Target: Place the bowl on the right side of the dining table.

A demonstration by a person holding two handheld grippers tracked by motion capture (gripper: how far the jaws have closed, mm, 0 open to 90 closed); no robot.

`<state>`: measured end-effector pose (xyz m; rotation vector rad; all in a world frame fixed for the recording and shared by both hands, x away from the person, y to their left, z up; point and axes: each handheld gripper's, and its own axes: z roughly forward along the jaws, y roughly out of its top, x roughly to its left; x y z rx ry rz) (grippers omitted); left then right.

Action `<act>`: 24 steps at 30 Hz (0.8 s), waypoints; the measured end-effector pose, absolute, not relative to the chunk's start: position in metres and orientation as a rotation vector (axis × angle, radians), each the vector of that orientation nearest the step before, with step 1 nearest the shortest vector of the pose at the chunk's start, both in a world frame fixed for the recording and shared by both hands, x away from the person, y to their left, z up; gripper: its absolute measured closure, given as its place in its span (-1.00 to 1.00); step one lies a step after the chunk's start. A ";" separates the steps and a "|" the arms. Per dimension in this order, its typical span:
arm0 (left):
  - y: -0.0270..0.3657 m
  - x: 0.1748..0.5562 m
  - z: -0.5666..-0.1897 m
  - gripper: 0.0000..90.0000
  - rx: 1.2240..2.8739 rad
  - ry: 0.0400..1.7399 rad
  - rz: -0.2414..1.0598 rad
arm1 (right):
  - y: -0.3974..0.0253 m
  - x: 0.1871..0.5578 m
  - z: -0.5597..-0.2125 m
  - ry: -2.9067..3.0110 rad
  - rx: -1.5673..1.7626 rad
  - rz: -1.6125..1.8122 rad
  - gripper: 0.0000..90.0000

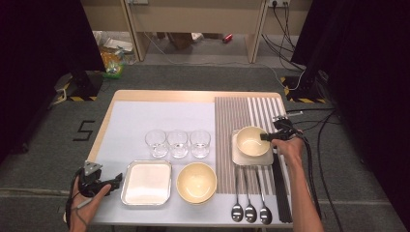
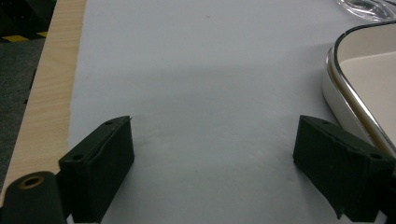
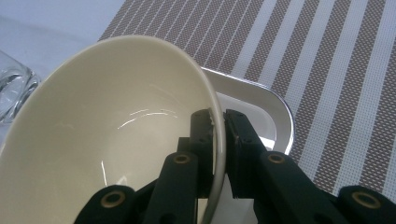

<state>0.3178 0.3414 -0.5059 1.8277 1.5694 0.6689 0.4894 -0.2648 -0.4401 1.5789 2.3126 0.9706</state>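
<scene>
My right gripper is shut on the rim of a cream bowl, one jaw inside and one outside. The bowl is over a white square tray on the striped placemat; I cannot tell whether it rests on the tray. My left gripper is open above the pale mat near the table's front left corner, with nothing between its jaws. Just to its right is another white tray.
Three clear glasses stand in a row mid-table. A second cream bowl sits at the front, beside the left tray. Three spoons and black chopsticks lie on the placemat's front part. The table's wooden edge runs left of the left gripper.
</scene>
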 end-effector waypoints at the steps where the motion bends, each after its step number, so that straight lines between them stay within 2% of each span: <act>1: 0.341 0.318 -0.506 -0.75 1.828 1.570 0.670 | -0.265 0.490 -0.441 2.311 1.591 0.969 0.84; 24: 0.341 0.318 -0.506 -0.75 1.828 1.570 0.672 | -0.268 0.492 -0.447 2.309 1.612 0.973 0.85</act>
